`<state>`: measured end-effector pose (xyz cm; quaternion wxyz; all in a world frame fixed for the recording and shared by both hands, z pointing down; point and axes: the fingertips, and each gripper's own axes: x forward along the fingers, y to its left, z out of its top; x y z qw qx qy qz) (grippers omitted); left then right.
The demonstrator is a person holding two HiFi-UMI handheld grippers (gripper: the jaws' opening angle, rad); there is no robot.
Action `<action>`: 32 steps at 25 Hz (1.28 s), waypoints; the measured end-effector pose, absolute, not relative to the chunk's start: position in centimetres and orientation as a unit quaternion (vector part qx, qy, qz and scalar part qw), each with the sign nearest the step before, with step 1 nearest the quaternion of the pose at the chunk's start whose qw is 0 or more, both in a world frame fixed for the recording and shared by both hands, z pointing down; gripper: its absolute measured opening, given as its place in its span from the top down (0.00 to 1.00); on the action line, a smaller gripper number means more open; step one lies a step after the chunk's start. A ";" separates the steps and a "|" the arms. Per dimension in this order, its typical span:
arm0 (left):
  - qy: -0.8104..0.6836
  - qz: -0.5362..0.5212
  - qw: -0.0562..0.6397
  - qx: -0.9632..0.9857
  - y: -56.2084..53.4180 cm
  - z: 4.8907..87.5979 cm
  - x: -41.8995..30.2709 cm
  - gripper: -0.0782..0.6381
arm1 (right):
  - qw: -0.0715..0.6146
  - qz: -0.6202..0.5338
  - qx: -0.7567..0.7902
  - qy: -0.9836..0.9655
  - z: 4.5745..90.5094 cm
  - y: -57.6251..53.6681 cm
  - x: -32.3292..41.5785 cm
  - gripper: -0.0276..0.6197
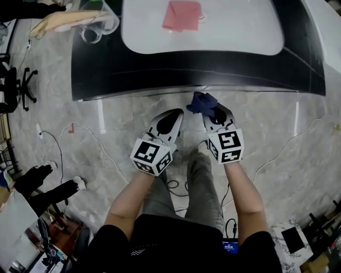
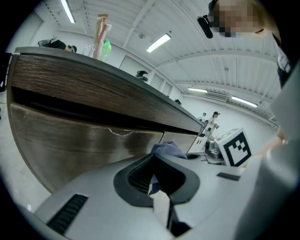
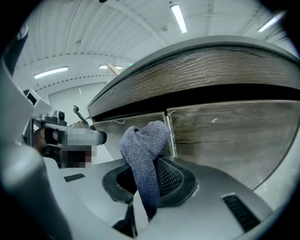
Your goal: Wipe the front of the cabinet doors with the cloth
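Note:
A dark blue cloth (image 1: pixel 202 101) is bunched in my right gripper (image 1: pixel 214 111), which is shut on it just in front of the counter's black edge. In the right gripper view the cloth (image 3: pixel 143 147) stands up between the jaws, close to the wood-grain cabinet doors (image 3: pixel 225 129) and the seam between two of them (image 3: pixel 169 133). My left gripper (image 1: pixel 175 114) hangs beside it on the left, shut and holding nothing. The left gripper view shows its jaws (image 2: pixel 152 180) together, with the cloth (image 2: pixel 166 149) beyond them and the cabinet doors (image 2: pixel 70 138) to the left.
A pink cloth (image 1: pixel 182 15) lies on the white countertop (image 1: pixel 240 32). A glass jug (image 1: pixel 98 25) stands at the counter's left end. Cables (image 1: pixel 88 133) trail over the marble floor. An office chair (image 1: pixel 16 85) and another person's feet (image 1: pixel 48 184) are at left.

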<state>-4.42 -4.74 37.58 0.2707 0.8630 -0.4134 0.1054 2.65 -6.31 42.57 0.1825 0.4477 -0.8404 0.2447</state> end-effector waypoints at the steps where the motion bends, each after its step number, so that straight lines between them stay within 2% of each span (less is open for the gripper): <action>1: -0.415 0.106 0.270 0.862 -4.7 37.9 -4.8 0.88 | 0.184 0.244 0.443 -0.843 42.8 -6.1 2.1 0.85; 19: -0.507 0.112 0.270 0.811 -1.6 40.2 -23.2 0.88 | 0.189 0.239 0.366 -0.879 45.0 -3.1 -16.1 0.85; 32: -0.521 0.111 0.278 0.800 -2.1 42.8 -31.3 0.88 | 0.206 0.219 0.348 -0.888 48.6 -5.0 -26.5 0.85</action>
